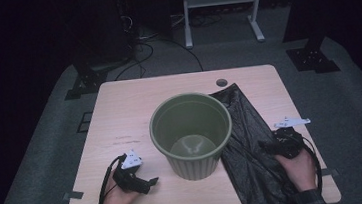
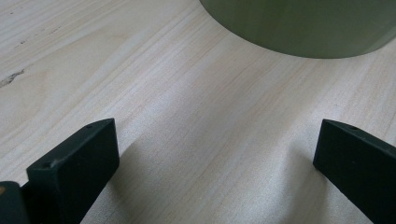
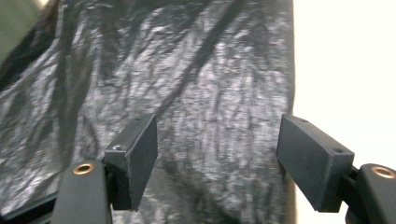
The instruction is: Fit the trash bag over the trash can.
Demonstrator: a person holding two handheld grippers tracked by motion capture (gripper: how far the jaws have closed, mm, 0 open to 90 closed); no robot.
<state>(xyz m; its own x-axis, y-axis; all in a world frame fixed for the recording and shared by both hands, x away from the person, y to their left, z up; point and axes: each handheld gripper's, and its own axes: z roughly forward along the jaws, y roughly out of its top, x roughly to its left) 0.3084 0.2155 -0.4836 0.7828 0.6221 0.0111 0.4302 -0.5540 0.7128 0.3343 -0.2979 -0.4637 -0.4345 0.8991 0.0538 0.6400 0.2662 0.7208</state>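
Observation:
An olive-green ribbed bin (image 1: 191, 133) stands upright and empty at the middle of the wooden table (image 1: 119, 108). A crumpled black plastic bag (image 1: 248, 151) lies flat to its right, running from the bin's rim to the table's near edge. My right gripper (image 1: 267, 145) hovers over the bag's right part, jaws open; in the right gripper view the bag (image 3: 210, 84) lies below the gripper (image 3: 217, 135) with nothing pinched. My left gripper (image 1: 149, 182) rests open on bare wood left of the bin, pointing at the bin's base (image 2: 303, 28), with the gripper (image 2: 217, 140) empty.
A round cable hole (image 1: 222, 82) sits near the table's far edge. Beyond the table are a white stand (image 1: 219, 0), black equipment legs (image 1: 84, 83) and loose cables on grey carpet. Bare wood (image 1: 121, 133) stretches left of the bin.

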